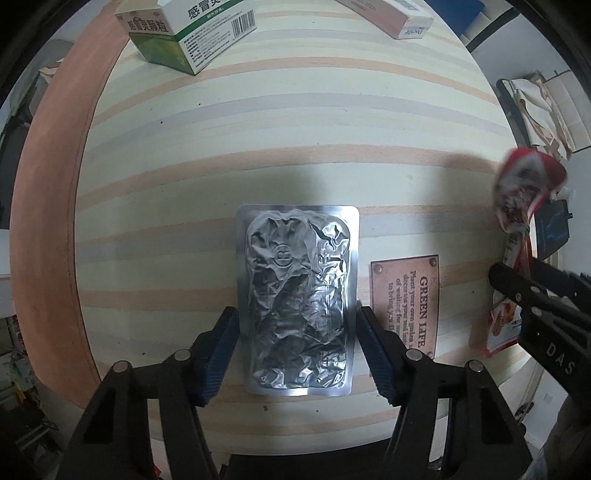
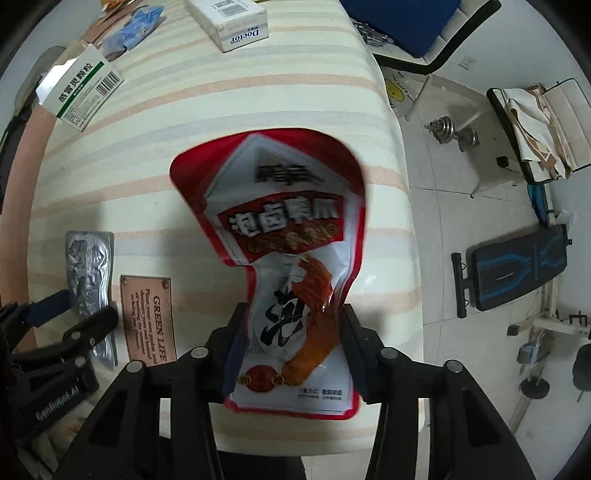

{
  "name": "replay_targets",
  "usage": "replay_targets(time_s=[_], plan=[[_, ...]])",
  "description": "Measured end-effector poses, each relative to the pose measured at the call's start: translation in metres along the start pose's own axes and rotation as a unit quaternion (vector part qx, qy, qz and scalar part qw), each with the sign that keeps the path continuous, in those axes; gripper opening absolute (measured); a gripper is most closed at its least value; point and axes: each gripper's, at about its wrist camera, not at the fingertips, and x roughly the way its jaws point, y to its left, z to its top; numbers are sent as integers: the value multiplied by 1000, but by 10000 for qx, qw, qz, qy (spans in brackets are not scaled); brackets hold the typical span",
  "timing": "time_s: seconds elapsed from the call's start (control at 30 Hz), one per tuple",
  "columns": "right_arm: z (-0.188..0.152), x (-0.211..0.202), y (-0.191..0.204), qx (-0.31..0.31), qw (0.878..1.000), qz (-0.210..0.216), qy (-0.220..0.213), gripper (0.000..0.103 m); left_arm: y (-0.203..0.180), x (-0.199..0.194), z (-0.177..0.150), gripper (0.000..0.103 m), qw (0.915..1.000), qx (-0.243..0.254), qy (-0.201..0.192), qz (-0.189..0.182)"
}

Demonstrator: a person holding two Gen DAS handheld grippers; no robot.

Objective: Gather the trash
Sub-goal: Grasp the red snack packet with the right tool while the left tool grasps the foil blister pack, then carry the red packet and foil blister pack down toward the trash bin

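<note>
A crumpled silver foil pouch (image 1: 297, 299) lies flat on the striped table. My left gripper (image 1: 297, 317) straddles its near half, with the blue pads (image 1: 221, 350) against its two long edges. The pouch also shows in the right wrist view (image 2: 88, 273), with the left gripper (image 2: 74, 314) on it. My right gripper (image 2: 291, 325) is shut on a red and white snack bag (image 2: 280, 236) and holds it above the table's right side. The bag also shows in the left wrist view (image 1: 528, 184), at the far right.
A green and white medicine box (image 1: 184, 33) and a pink and white box (image 1: 395, 18) lie at the far side of the table. A brown "GREEN LIFE" plaque (image 1: 406, 302) is printed beside the pouch. Right of the table are a floor, dumbbells (image 2: 454, 129) and a bench (image 2: 517, 266).
</note>
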Motion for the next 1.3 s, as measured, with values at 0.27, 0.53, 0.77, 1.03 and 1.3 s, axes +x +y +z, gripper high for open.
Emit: replay_targets(time_s=[0.27, 0.53, 0.77, 1.03, 1.3], plan=[[-1, -4, -1, 10, 9999, 94, -141, 45, 1, 1, 15, 62, 10000, 40, -59, 36], [-10, -20, -6, 128, 9983, 452, -335, 44, -2, -17, 12, 62, 9996, 21, -282, 90], [-8, -42, -8, 245, 9945, 878, -521, 44, 2, -39, -1, 62, 9984, -58, -564, 44], [-14, -68, 5, 189, 9888, 1284, -734, 44, 26, -79, -24, 62, 9942, -344, -1015, -62], [-62, -107, 40, 251, 9819, 1555, -1050, 44, 64, -123, -66, 62, 9882, -436, -1440, -279]])
